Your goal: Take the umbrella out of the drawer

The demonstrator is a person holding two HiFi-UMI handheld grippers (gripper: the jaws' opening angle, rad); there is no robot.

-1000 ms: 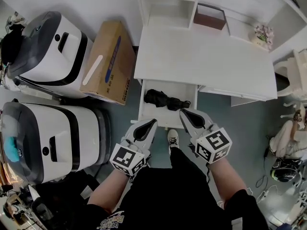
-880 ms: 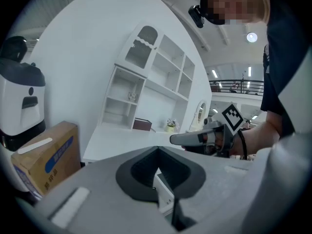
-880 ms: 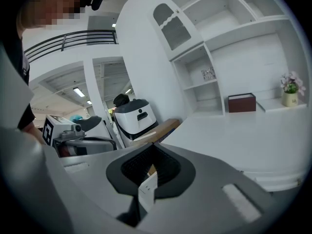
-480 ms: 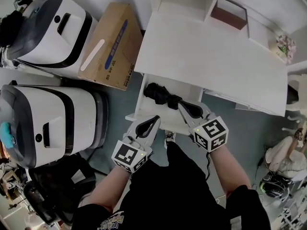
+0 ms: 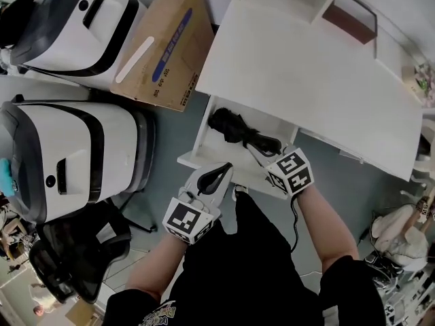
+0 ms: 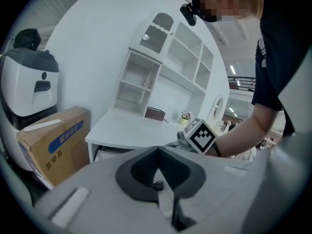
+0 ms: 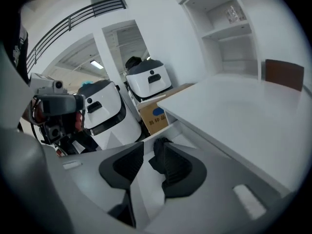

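A black folded umbrella (image 5: 236,128) lies in the open white drawer (image 5: 198,141) under the desk. My right gripper (image 5: 264,153) reaches into the drawer at the umbrella's near end, jaws open. In the right gripper view, the umbrella (image 7: 156,164) shows in the gap between that gripper's (image 7: 153,146) dark pads; whether they touch it I cannot tell. My left gripper (image 5: 223,168) hovers at the drawer's front edge, shut and holding nothing. In the left gripper view, its tips (image 6: 158,150) meet, and the right gripper's marker cube (image 6: 201,135) is ahead.
The white desk top (image 5: 306,73) overhangs the drawer's back. A cardboard box (image 5: 160,49) stands left of the desk, with two white-and-black machines (image 5: 68,155) further left. A brown box (image 5: 350,15) sits on the desk shelf. A black chair (image 5: 75,250) is at lower left.
My right gripper has moved forward from the drawer's front edge into the drawer, up to the umbrella's near end. The left gripper has stayed by the front edge.
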